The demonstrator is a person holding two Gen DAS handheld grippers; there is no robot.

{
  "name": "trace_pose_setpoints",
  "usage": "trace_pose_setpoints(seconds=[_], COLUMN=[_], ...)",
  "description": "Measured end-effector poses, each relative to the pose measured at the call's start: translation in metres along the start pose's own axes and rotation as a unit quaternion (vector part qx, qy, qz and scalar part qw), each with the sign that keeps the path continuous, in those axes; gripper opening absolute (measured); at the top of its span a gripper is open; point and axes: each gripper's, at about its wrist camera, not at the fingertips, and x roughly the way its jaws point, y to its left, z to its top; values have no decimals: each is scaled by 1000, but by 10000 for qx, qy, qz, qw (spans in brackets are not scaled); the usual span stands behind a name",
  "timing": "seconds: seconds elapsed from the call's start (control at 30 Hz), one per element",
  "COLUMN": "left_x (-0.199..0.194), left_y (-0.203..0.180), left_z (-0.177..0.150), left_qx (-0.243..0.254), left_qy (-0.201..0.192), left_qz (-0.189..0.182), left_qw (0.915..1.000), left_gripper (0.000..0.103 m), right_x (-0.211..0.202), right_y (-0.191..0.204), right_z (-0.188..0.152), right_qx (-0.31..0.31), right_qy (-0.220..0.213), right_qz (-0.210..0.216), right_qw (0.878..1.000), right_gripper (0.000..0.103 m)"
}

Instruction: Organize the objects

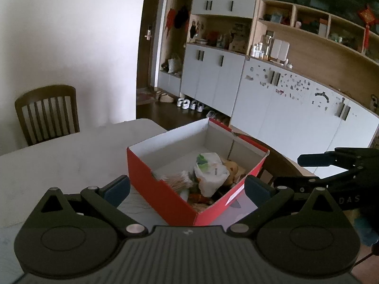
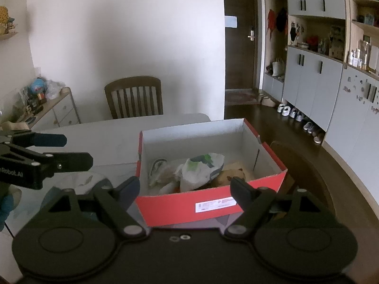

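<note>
A red cardboard box (image 1: 163, 189) with a white inside stands on the white table (image 1: 61, 156). It holds a white plastic bag with green print (image 1: 210, 170), a bundle of thin sticks (image 1: 176, 179) and a brown toy (image 1: 233, 166). The box also shows in the right wrist view (image 2: 180, 207), with the bag (image 2: 199, 170) and the toy (image 2: 228, 177) inside. My left gripper (image 1: 187, 184) is open and empty, hovering over the box's near corner. My right gripper (image 2: 186, 187) is open and empty, above the box's near wall. Each gripper shows in the other's view: right (image 1: 315, 165), left (image 2: 64, 151).
A wooden chair (image 1: 47, 113) stands behind the table. A second chair (image 2: 305, 165) sits at the table's right. Grey cabinets (image 1: 284, 99) and shelves line the right wall. Shoes (image 1: 189, 104) lie on the dark floor. A cluttered low drawer unit (image 2: 52, 108) is at the far left.
</note>
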Motion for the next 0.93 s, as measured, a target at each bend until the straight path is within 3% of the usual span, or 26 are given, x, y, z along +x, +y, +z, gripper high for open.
trace_pose_setpoints(seconds=[0.37, 0.57, 0.93], left_x=[4, 3, -2], left_y=[1, -5, -4], left_z=[-4, -6, -6], left_qx=[-159, 6, 51], left_qy=[159, 115, 68], left_qz=[-20, 165, 147], left_qw=[9997, 9998, 9999], left_gripper=[103, 103, 103], right_x=[-1, -1, 1], right_y=[-2, -1, 0], right_z=[-6, -8, -10], right_qx=[57, 60, 84], right_qy=[73, 106, 136], right_qz=[5, 28, 19], right_qw=[10000, 9999, 9999], right_gripper=[84, 84, 84])
